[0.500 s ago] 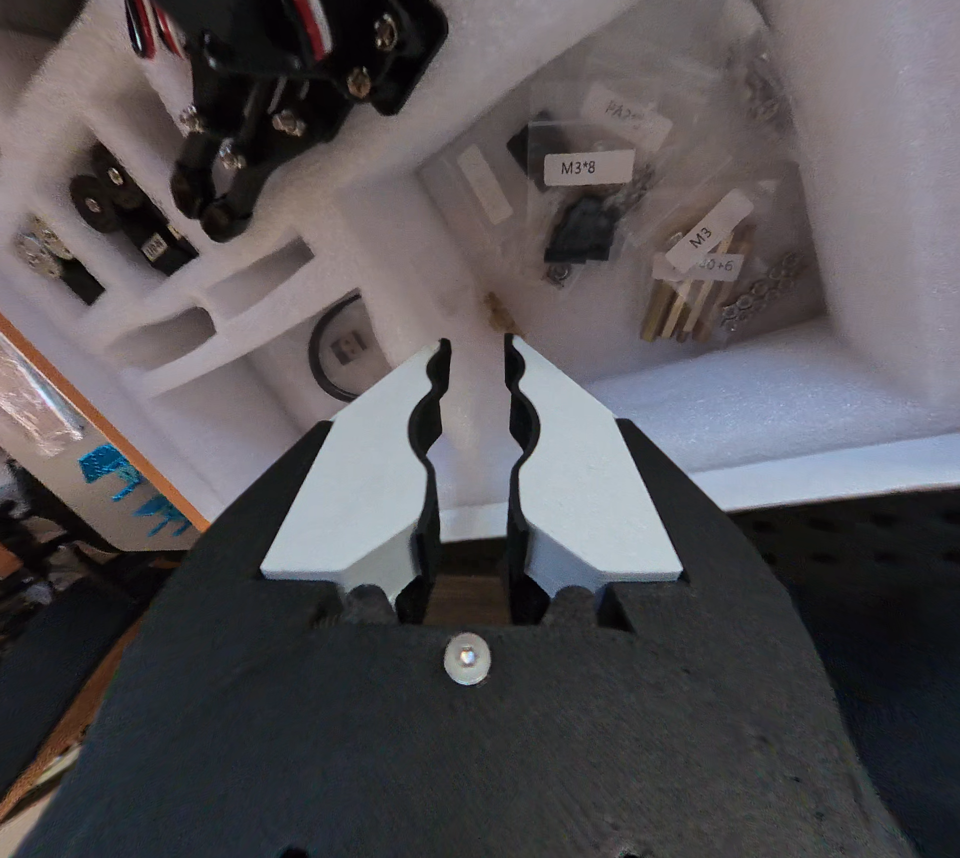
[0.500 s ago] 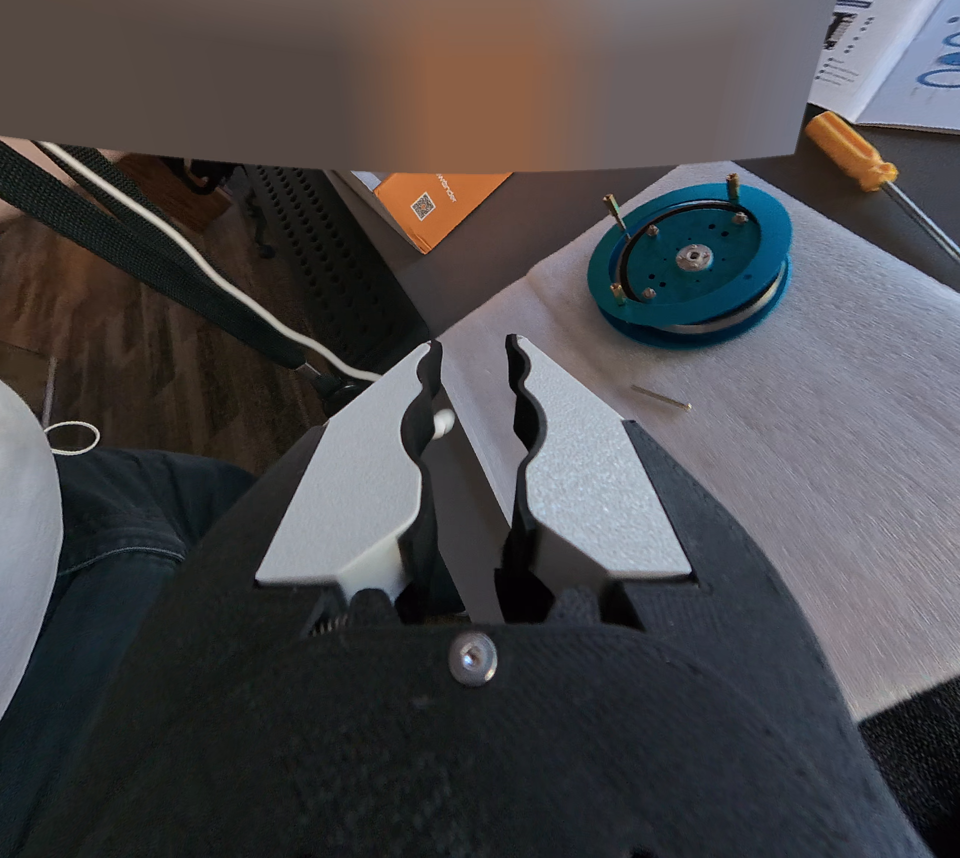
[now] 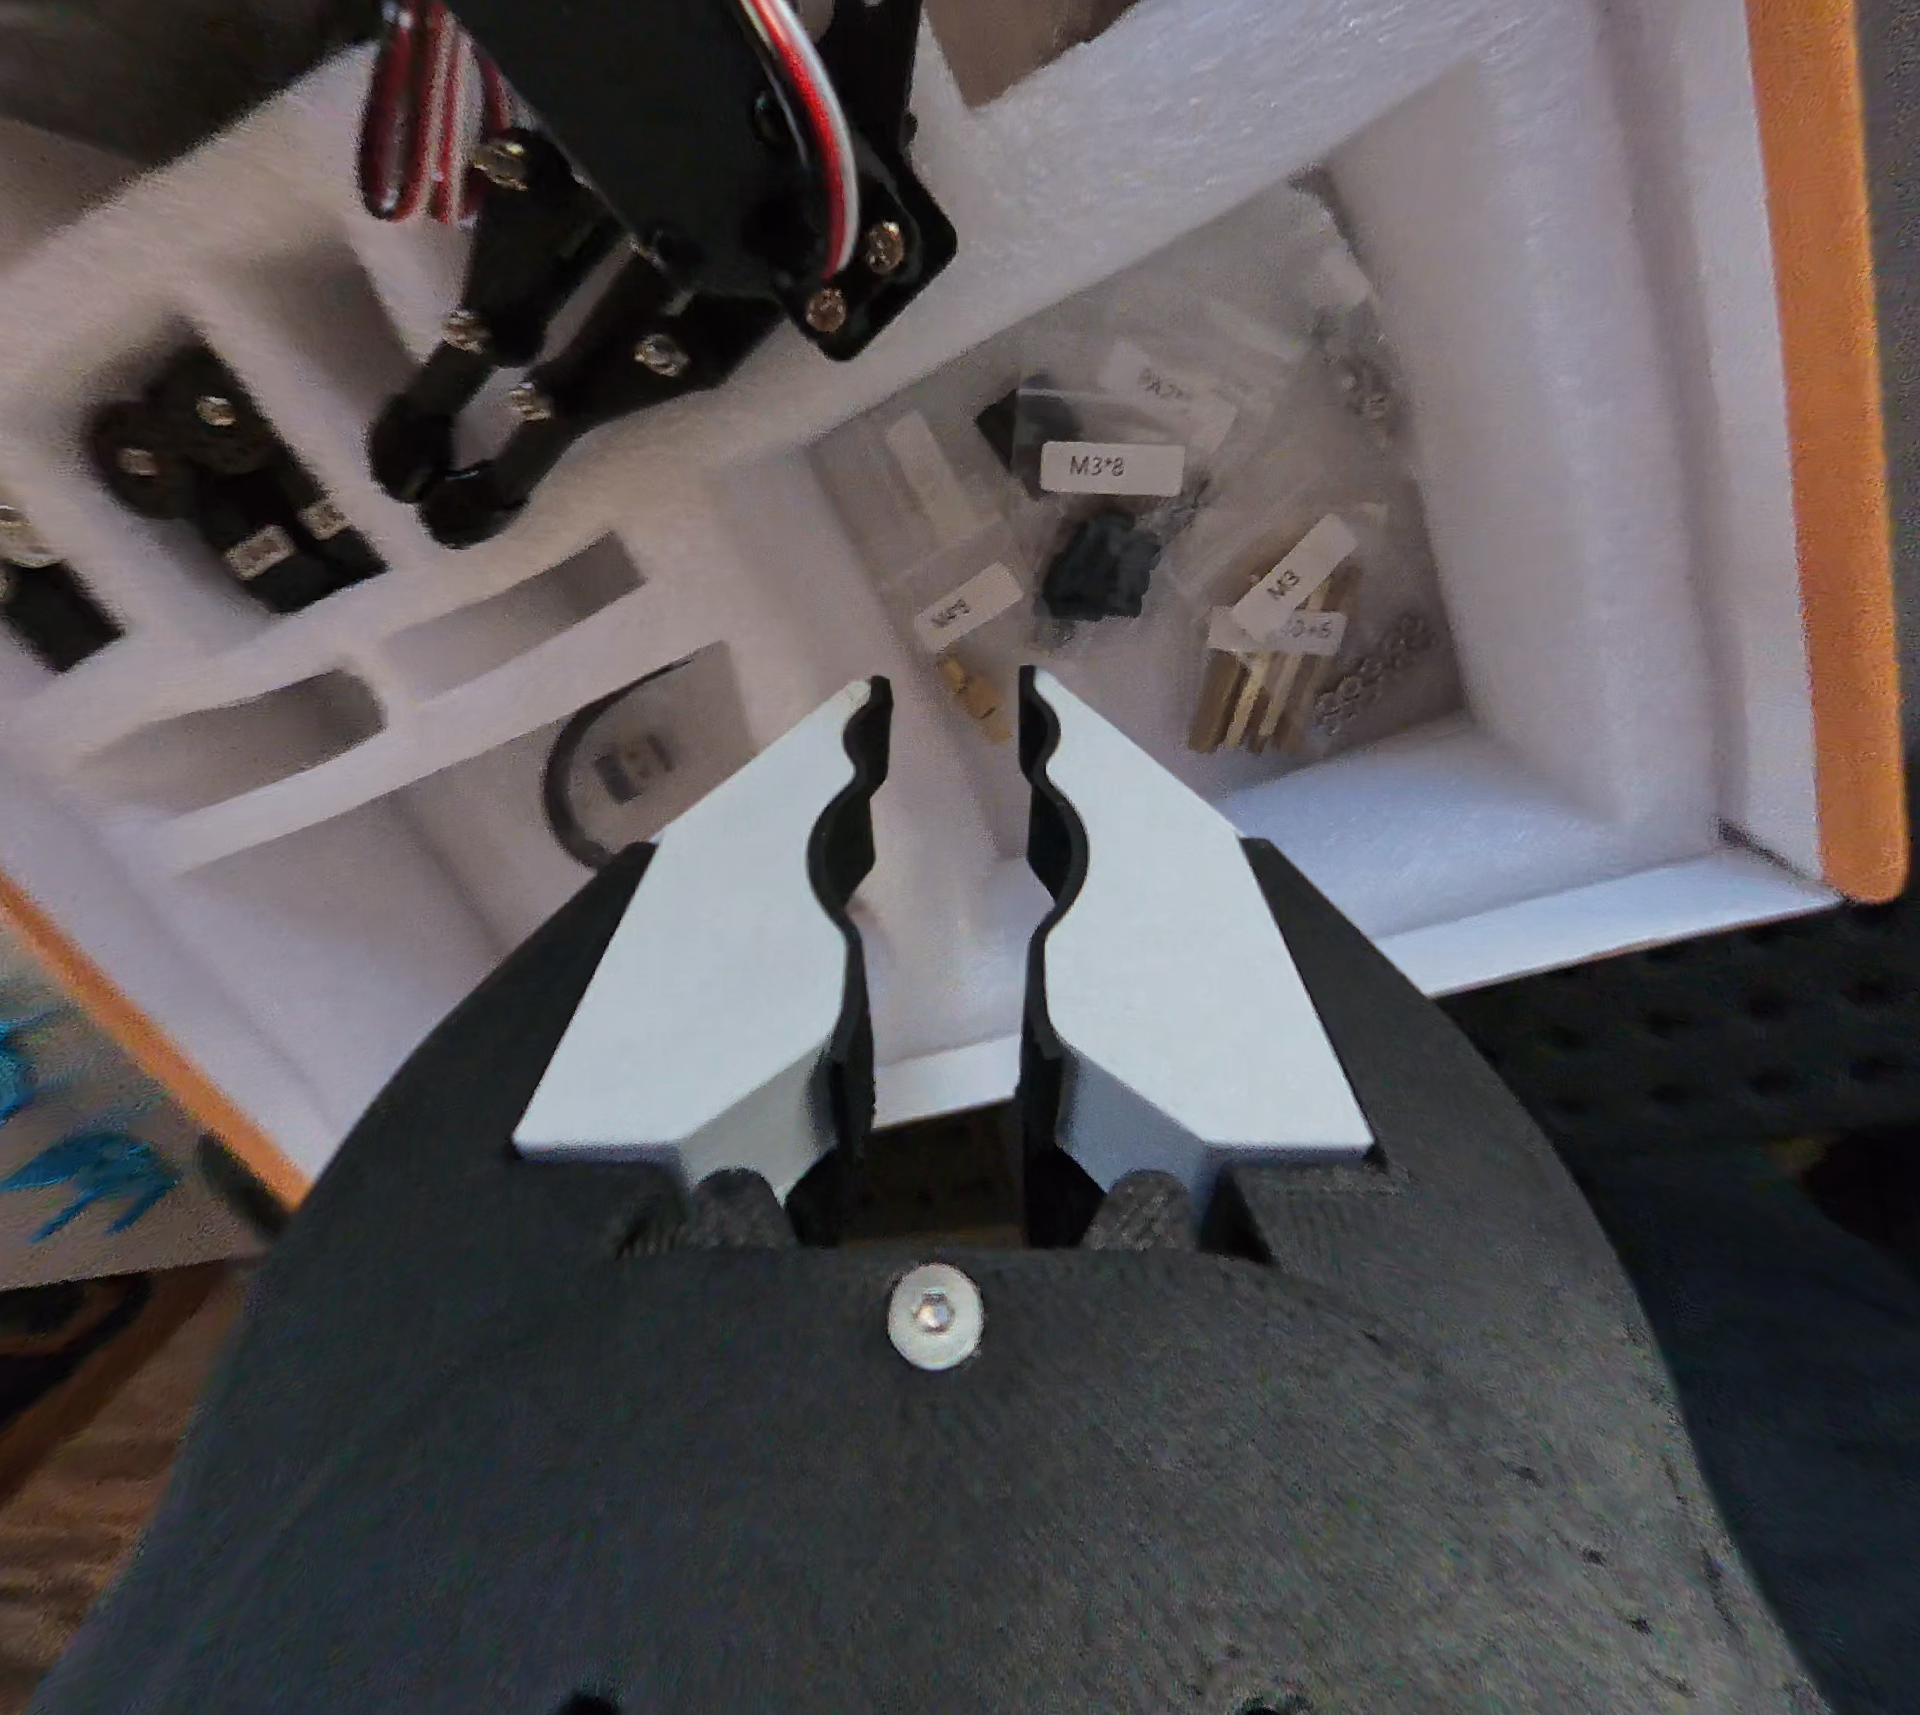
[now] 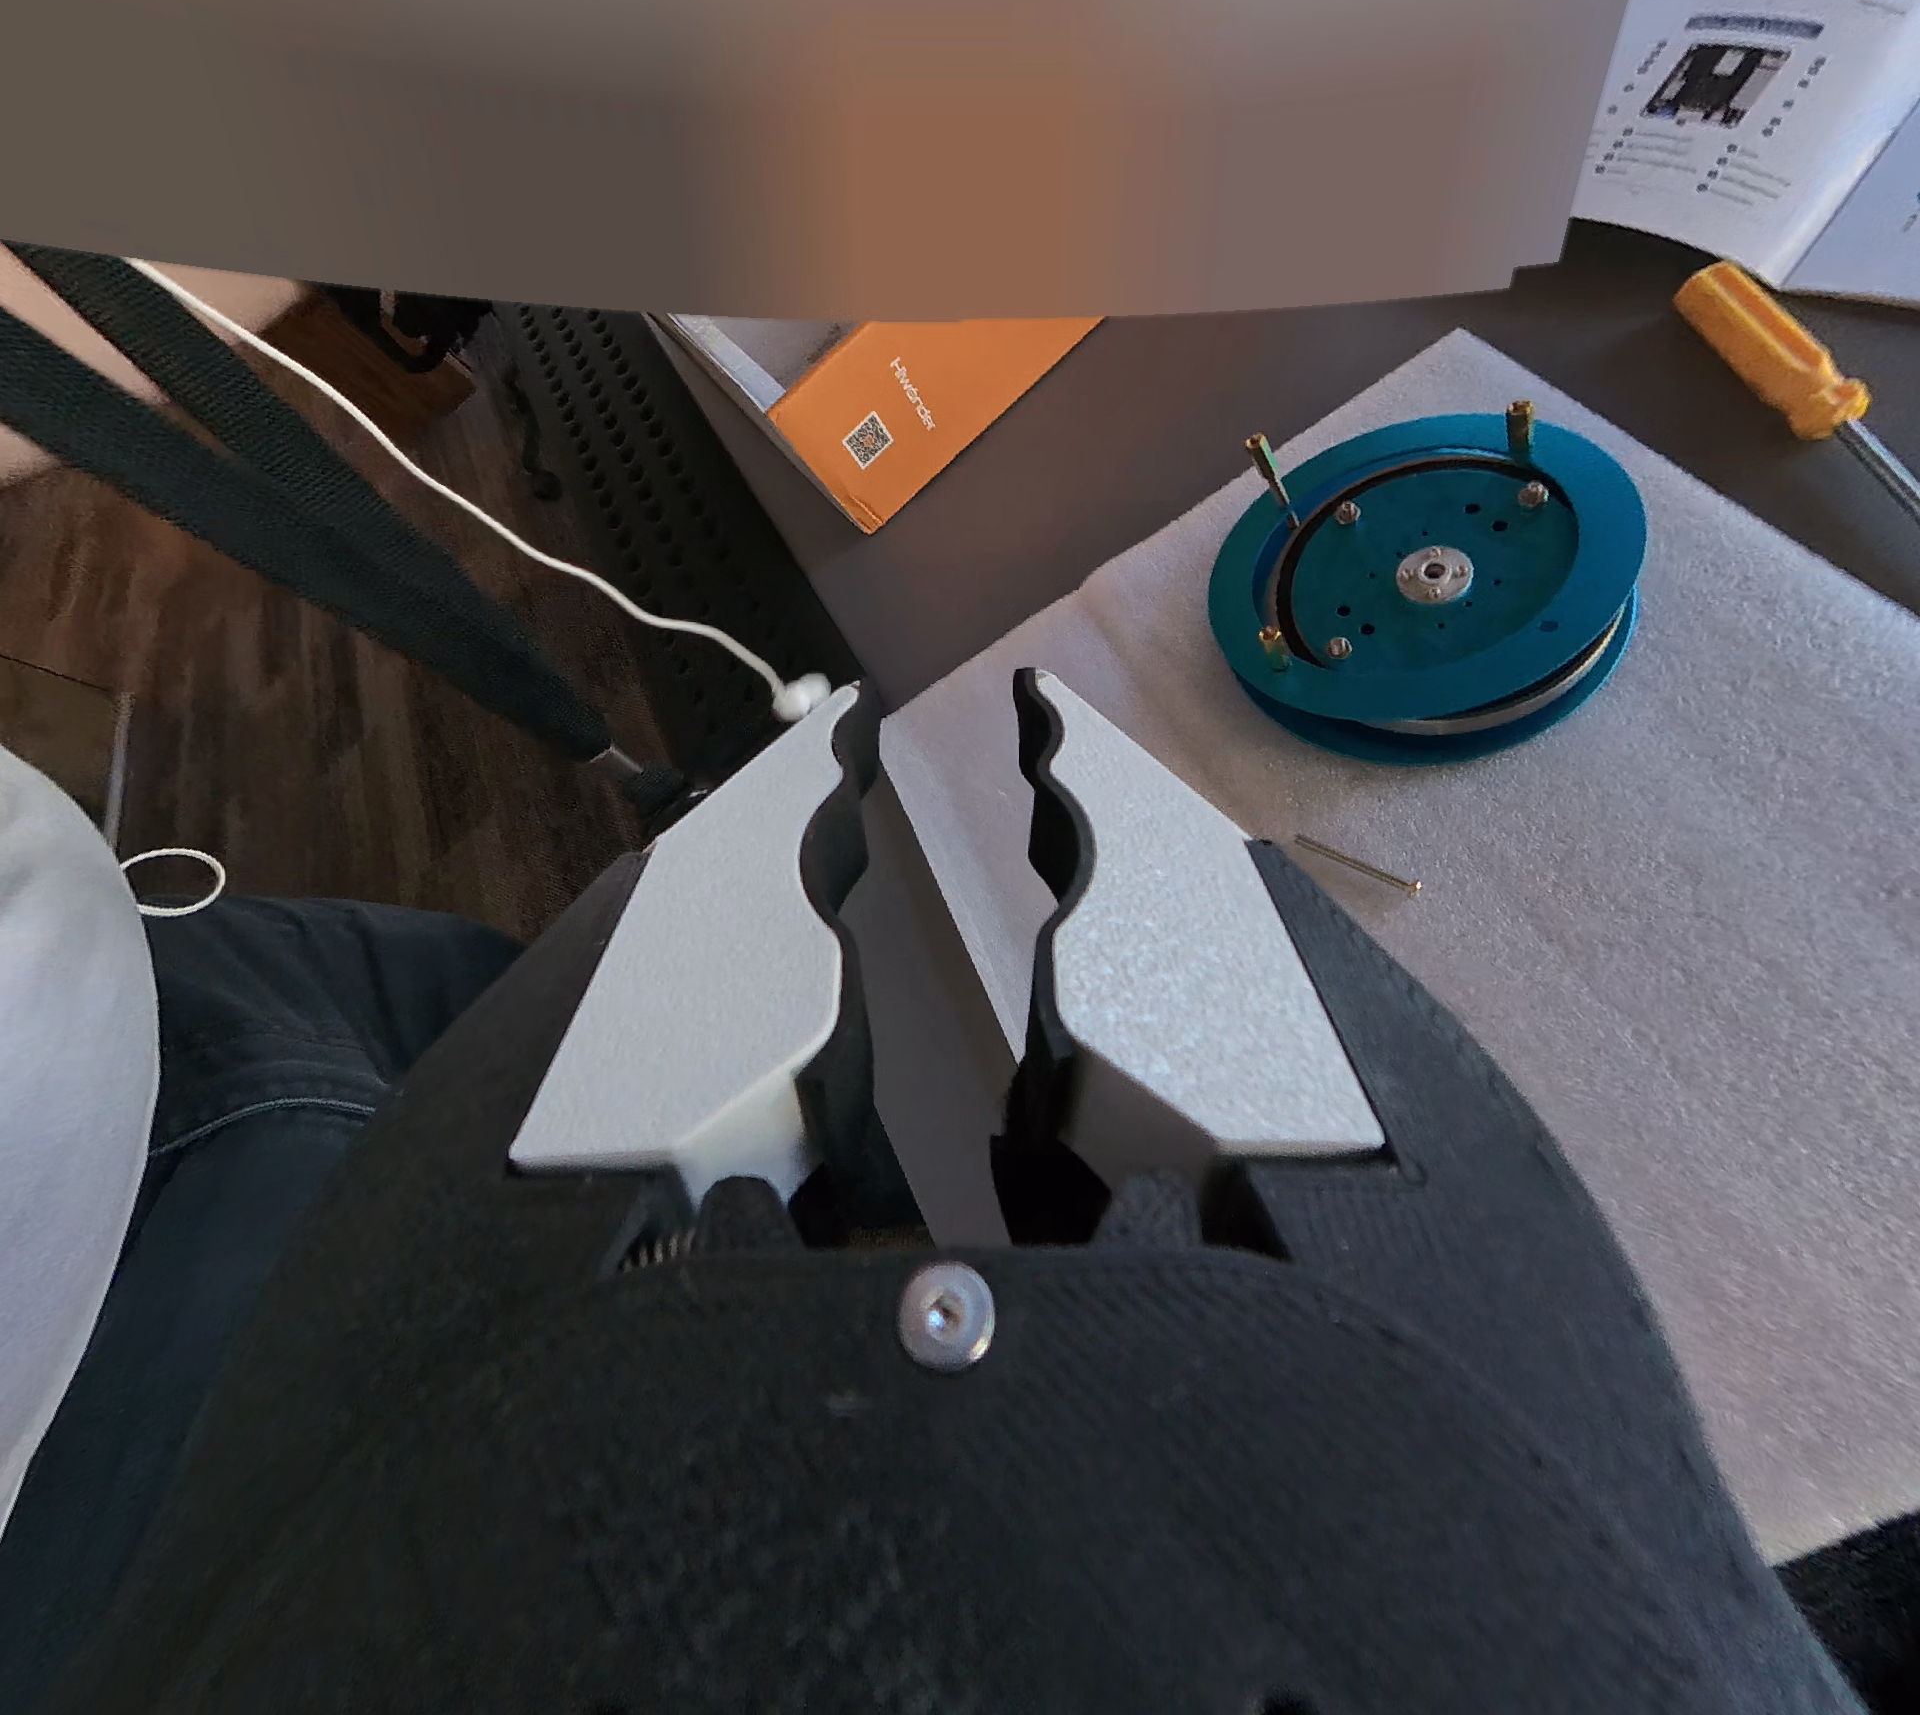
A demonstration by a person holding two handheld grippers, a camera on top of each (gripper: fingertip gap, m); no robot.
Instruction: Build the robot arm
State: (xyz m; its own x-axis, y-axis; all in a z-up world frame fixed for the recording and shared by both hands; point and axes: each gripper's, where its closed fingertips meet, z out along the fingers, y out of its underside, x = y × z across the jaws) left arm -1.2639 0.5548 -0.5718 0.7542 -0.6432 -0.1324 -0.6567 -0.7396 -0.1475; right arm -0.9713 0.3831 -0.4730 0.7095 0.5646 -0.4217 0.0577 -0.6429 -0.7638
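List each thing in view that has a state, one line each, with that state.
left tool: open, empty, over the white foam tray.
right tool: open, empty.
hardware bags: lying in a tray compartment.
black servo arm: lying across the tray.
blue disc assembly: flat on foam sheet, standoffs upright.
loose pin: lying on the sheet.

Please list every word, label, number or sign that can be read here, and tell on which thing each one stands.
I do not copy out writing; these things bear it:
White labels on clear bags in the foam tray: short print.
Orange box: a white word and a square code.
Paper sheet: print too small to read.
Blue marks, left edge of left wrist view: blurred.
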